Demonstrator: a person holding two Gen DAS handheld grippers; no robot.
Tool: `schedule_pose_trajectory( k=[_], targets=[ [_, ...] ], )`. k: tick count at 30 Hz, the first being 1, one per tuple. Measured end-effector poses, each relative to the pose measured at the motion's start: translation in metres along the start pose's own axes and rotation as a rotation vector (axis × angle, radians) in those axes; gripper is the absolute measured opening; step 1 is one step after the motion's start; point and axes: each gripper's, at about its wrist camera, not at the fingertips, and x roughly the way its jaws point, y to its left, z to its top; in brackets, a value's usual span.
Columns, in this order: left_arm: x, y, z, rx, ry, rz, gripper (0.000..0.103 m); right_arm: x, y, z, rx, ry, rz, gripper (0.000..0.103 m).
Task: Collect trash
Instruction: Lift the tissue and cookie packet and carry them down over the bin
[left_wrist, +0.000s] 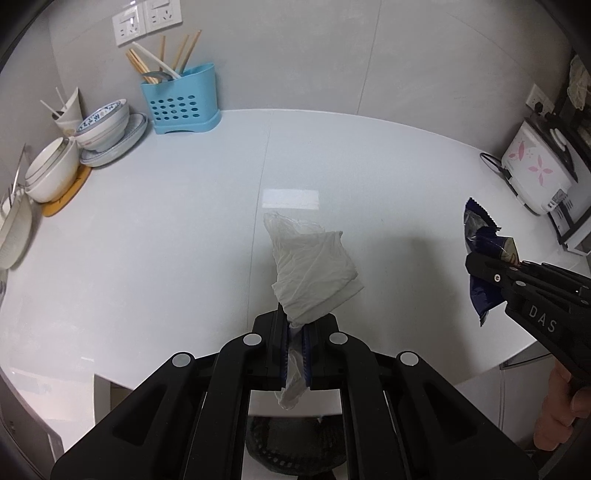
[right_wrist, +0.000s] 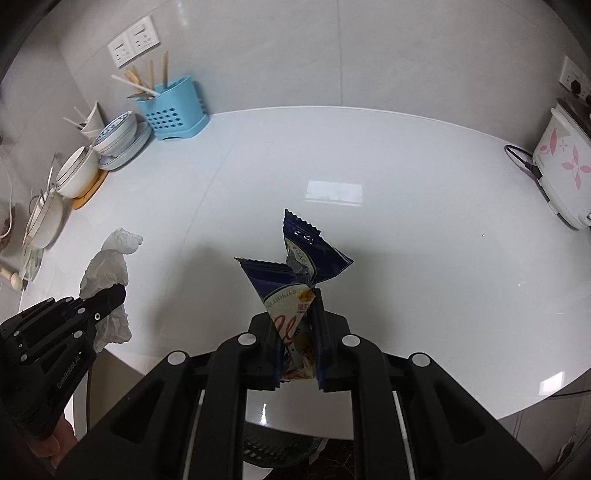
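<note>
Left gripper (left_wrist: 294, 334): clamped on a crumpled white tissue (left_wrist: 314, 273), held above the counter's (left_wrist: 166, 221) near edge.
Right gripper (right_wrist: 297, 332): pinched tight on a blue snack wrapper (right_wrist: 295, 284), also over that near edge.
Tissue: looks light, limp, tears easily; gripped at its bunched end.
Wrapper: thin, slick, crinkly; likely to slip unless pinched across its folded middle.
Dark basket (left_wrist: 295, 443): below the counter edge, under both grippers.

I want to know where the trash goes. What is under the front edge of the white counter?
A dark perforated bin shows under the counter edge. The left gripper covers most of it, so its contents cannot be seen.
</note>
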Motion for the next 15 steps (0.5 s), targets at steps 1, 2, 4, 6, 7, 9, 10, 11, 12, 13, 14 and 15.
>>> schedule_pose_trajectory(
  k=[1, 2, 4, 6, 7, 9, 10, 11, 12, 13, 14, 15],
  targets=[
    [-0.005, 0.001, -0.006, 0.001, -0.001, 0.003, 0.005, -0.003, 0.006, -0.004, -0.007, -0.002, 0.006, 0.011],
    [-0.008, 0.003, -0.01, 0.001, -0.002, 0.003, 0.005, -0.005, 0.01, -0.007, -0.016, -0.004, 0.012, 0.011],
    [-0.015, 0.007, -0.019, -0.001, -0.003, 0.006, 0.005, -0.01, 0.021, -0.015, -0.036, -0.017, 0.009, 0.011],
    [-0.02, 0.012, -0.029, -0.006, -0.002, 0.007, 0.005, -0.014, 0.029, -0.024, -0.038, -0.021, 0.009, 0.011],
    [-0.022, 0.015, -0.036, -0.009, 0.002, 0.009, 0.005, -0.014, 0.033, -0.028, -0.041, -0.024, 0.01, 0.011],
    [-0.025, 0.019, -0.049, -0.009, 0.01, 0.017, 0.005, -0.017, 0.041, -0.039, -0.056, -0.034, 0.019, 0.011],
    [-0.026, 0.022, -0.056, -0.009, 0.017, 0.023, 0.005, -0.017, 0.047, -0.046, -0.069, -0.039, 0.021, 0.011],
    [-0.026, 0.025, -0.063, -0.012, 0.026, 0.028, 0.005, -0.016, 0.05, -0.053, -0.079, -0.042, 0.02, 0.01],
    [-0.026, 0.028, -0.07, -0.016, 0.034, 0.031, 0.005, -0.014, 0.054, -0.06, -0.084, -0.036, 0.026, 0.01],
    [-0.026, 0.031, -0.077, -0.019, 0.041, 0.036, 0.005, -0.013, 0.055, -0.064, -0.086, -0.03, 0.036, 0.01],
    [-0.026, 0.034, -0.084, -0.026, 0.044, 0.039, 0.005, -0.012, 0.057, -0.071, -0.091, -0.029, 0.044, 0.01],
    [-0.027, 0.037, -0.091, -0.036, 0.046, 0.04, 0.005, -0.013, 0.059, -0.078, -0.096, -0.03, 0.041, 0.01]
  ],
)
